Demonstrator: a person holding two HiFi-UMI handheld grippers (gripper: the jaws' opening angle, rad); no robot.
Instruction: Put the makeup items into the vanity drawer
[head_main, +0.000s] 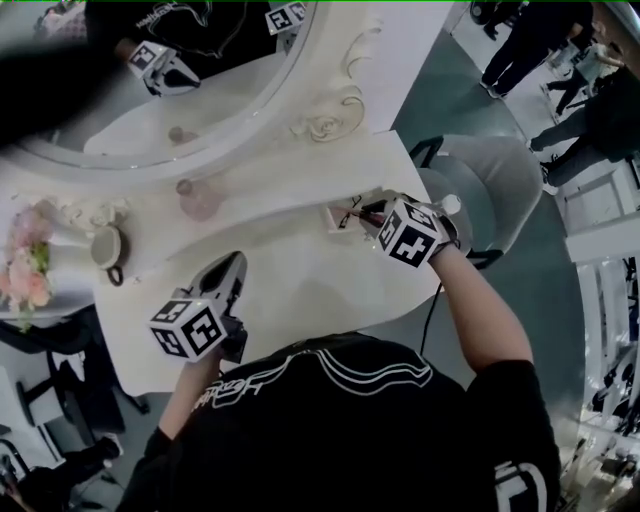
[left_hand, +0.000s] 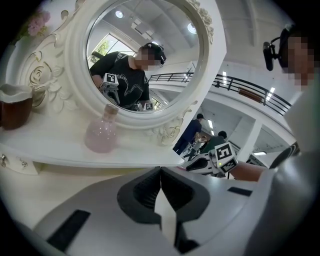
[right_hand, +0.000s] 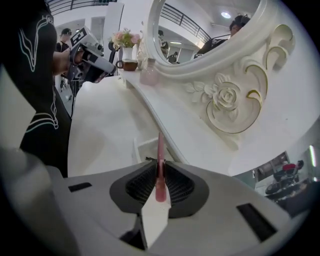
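A slim pink makeup stick (right_hand: 160, 150) is clamped upright between the pads of my right gripper (right_hand: 160, 169), which is shut on it. In the head view that gripper (head_main: 368, 213) hovers at the small open drawer (head_main: 338, 219) under the vanity's raised shelf; the drawer (right_hand: 146, 149) shows as a white box just past the stick's tip. My left gripper (head_main: 228, 272) rests over the white tabletop (head_main: 300, 290) near the front left. Its jaws (left_hand: 160, 172) are shut with nothing between them. A round pink bottle (head_main: 200, 200) stands on the shelf below the mirror.
An ornate oval mirror (head_main: 200, 90) backs the vanity. A brown cup (head_main: 108, 248) and a vase of pink flowers (head_main: 28, 262) stand at the left end. A grey chair (head_main: 490, 185) is at the right; people (head_main: 530, 40) stand further off.
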